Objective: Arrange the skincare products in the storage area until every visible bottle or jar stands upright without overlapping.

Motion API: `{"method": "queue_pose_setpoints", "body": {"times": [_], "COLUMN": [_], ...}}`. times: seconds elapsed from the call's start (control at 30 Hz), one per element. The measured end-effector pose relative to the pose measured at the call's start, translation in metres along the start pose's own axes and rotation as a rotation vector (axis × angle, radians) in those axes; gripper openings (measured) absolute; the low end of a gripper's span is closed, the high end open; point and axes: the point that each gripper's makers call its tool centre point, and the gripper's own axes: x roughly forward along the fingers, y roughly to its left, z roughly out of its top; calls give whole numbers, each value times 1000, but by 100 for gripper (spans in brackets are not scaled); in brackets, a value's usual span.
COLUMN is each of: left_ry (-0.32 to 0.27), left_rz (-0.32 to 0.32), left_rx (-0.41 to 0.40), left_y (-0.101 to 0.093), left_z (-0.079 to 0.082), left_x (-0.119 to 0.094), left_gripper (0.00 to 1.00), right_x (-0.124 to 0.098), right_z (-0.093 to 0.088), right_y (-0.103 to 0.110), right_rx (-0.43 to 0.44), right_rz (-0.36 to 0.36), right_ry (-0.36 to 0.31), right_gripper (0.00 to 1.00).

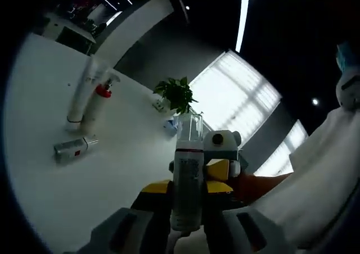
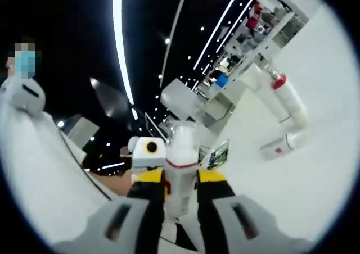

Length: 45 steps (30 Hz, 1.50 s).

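A slim white bottle (image 1: 188, 167) with a red ring and a clear cap is held in the air, and my left gripper (image 1: 188, 191) is shut on its body. In the right gripper view the same white bottle (image 2: 181, 150) stands between the yellow-tipped jaws of my right gripper (image 2: 180, 182), which is shut on it too. The right gripper (image 1: 221, 163) shows just behind the bottle in the left gripper view. On the white table (image 1: 62, 192) two tall white bottles (image 1: 84, 94), one with a red collar (image 1: 102, 91), stand side by side. A small bottle (image 1: 73, 148) lies flat next to them.
A potted plant (image 1: 177, 94) and a small box (image 1: 170, 126) sit at the table's far edge, before bright windows. A person in white clothes (image 2: 39, 169) stands close by. The tall bottles (image 2: 281, 99) and the lying bottle (image 2: 278, 147) also show on the table (image 2: 315, 186).
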Motion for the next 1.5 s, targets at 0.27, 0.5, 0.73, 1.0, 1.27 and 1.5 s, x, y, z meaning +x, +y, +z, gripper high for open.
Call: {"method": "queue_pose_setpoints", "body": {"times": [0.27,0.5,0.73,1.0,1.27,1.5], "left_ry": [-8,13,40,65,74,143], "left_rz": [67,88,63,43,16,36], "left_rx": [16,61,110,171,160,208], "left_y": [14,19,14,7,1,5], "left_z": [2,4,5,2,-1,-6], "left_x": [-12,-14,-17,-17,-12,-17], "left_gripper": [25,25,23,22,23,29], "right_x": [15,21,22,23,21,15], "right_z": [-2,-2,1,-1,-2,5], "right_y": [-1,-2,3,11,16,14], "right_rx": [-90,-130,-140,-112,-161,-223], "right_rz": [7,22,47,76,86,80], "right_ry": [76,96,93,86,102,104], "right_gripper": [16,15,16,18,17,17]}}
